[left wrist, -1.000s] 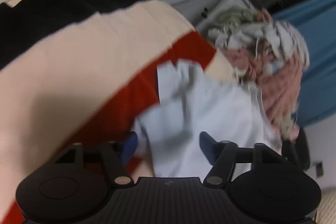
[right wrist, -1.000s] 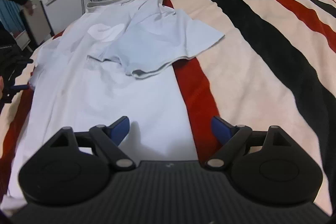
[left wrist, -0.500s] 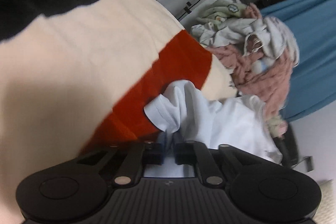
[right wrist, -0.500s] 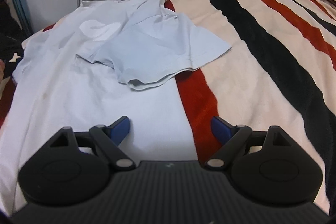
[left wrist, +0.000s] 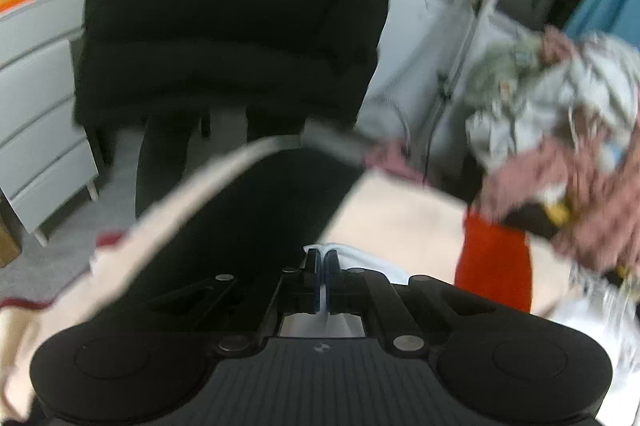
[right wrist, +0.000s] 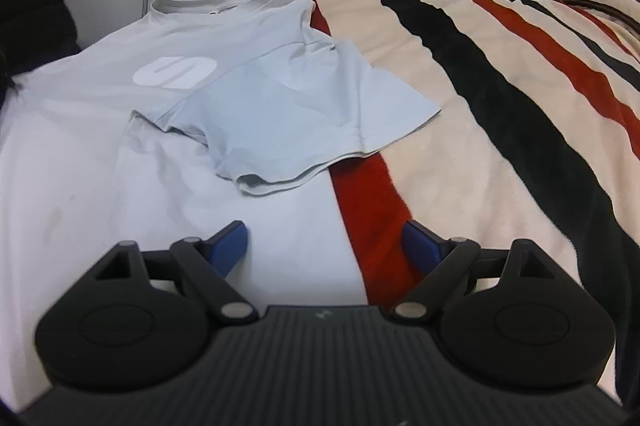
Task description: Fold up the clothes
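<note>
1. The left tongs (left wrist: 321, 268) are pinched tight on a fold of pale blue cloth, a small white-blue tuft poking out just past their tips. By colour I take it for part of the T-shirt (right wrist: 208, 114), gripped at an edge so that side can be carried over for a fold; which edge, that blurred view does not show.
2. Beyond the left tongs stands a person in dark clothes (left wrist: 236, 38), and off to their right lies a pile of laundry (left wrist: 560, 130). Under them runs the striped blanket (left wrist: 404, 222).
3. The right tongs (right wrist: 324, 246) stand wide with nothing between them, hanging low over the shirt's lower body. The left pad (right wrist: 229, 241) sits above cloth, the right one above the blanket's red stripe, so they straddle the shirt's side edge, likely ready to take it.
4. Ahead of the right tongs the shirt lies chest-up on the bed, collar (right wrist: 224, 0) at the far end. Its near sleeve (right wrist: 304, 130) is laid inward across the body, probably a first fold.
5. The fold looks barely begun: one sleeve in, the body long and flat.
</note>
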Demonstrator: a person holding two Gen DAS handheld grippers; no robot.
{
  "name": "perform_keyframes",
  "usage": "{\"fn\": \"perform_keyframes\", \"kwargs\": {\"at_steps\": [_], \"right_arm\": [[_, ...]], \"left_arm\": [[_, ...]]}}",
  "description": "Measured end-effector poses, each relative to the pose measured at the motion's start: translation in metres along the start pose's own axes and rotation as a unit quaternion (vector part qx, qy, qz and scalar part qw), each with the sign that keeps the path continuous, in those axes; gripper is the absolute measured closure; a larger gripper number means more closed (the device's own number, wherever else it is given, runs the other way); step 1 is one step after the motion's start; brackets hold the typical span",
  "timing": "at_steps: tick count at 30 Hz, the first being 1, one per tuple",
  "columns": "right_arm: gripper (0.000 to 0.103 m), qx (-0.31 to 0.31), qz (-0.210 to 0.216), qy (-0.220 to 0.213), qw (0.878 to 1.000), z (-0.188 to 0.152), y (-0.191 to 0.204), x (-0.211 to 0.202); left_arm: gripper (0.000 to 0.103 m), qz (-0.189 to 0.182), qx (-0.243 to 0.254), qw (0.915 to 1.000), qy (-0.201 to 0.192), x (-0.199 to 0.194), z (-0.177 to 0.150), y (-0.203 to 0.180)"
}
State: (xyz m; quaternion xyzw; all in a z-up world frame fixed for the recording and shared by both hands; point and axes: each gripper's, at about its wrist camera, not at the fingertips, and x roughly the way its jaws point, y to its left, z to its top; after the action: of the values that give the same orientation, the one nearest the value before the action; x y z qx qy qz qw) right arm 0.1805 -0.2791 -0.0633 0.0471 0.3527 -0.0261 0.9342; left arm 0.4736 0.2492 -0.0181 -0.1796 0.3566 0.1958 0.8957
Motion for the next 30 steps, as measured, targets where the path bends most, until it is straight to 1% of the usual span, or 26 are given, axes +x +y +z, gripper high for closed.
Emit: {"fn": "perform_keyframes", "kwargs": {"at_steps": [1,2,4,6,8,10,13,16,19,21,24,26,30], "right_arm": [[0.017,-0.002,-0.001,-0.002,1.000,0.000,0.001,0.000],[0.017,-0.004,-0.001,-0.003,1.000,0.000,0.002,0.001],[0.017,-0.006,0.003,-0.004,1.000,0.001,0.003,0.001],[0.017,-0.008,0.006,-0.006,1.000,0.002,0.003,0.001],[0.017,-0.008,0.011,-0.009,1.000,0.002,0.005,0.000],[0.017,-0.010,0.017,-0.012,1.000,0.002,0.006,-0.001],[0.017,-0.018,0.026,-0.013,0.999,0.004,0.011,-0.004],[0.017,-0.031,0.029,-0.020,0.999,0.004,0.015,-0.009],[0.017,-0.026,0.030,-0.021,0.999,0.000,0.010,-0.016],[0.017,-0.023,0.030,-0.021,0.999,-0.002,0.007,-0.021],[0.017,-0.014,0.024,-0.015,1.000,-0.007,0.000,-0.029],[0.017,-0.011,0.023,-0.011,1.000,-0.010,-0.002,-0.034],[0.017,-0.015,0.025,-0.008,1.000,-0.014,-0.001,-0.038]], "left_arm": [[0.094,0.004,0.005,1.0000,0.005,0.002,-0.006,-0.002],[0.081,0.012,0.008,0.9999,0.008,0.000,-0.010,-0.001],[0.066,0.020,0.020,0.9995,0.015,-0.007,-0.021,0.004],[0.062,0.013,0.045,0.9988,0.017,-0.025,-0.034,0.011],[0.053,0.012,0.072,0.9971,0.020,-0.051,-0.050,0.021],[0.053,0.005,0.087,0.9959,0.025,-0.079,-0.068,0.031],[0.053,-0.007,0.095,0.9946,0.042,-0.117,-0.097,0.046],[0.050,-0.020,0.101,0.9927,0.063,-0.160,-0.148,0.059],[0.050,-0.054,0.108,0.9881,0.096,-0.197,-0.196,0.066],[0.051,-0.079,0.117,0.9831,0.117,-0.222,-0.228,0.069],[0.056,-0.112,0.125,0.9737,0.155,-0.255,-0.275,0.071],[0.058,-0.122,0.131,0.9665,0.184,-0.274,-0.299,0.069],[0.058,-0.133,0.169,0.9527,0.215,-0.308,-0.332,0.060]]}}
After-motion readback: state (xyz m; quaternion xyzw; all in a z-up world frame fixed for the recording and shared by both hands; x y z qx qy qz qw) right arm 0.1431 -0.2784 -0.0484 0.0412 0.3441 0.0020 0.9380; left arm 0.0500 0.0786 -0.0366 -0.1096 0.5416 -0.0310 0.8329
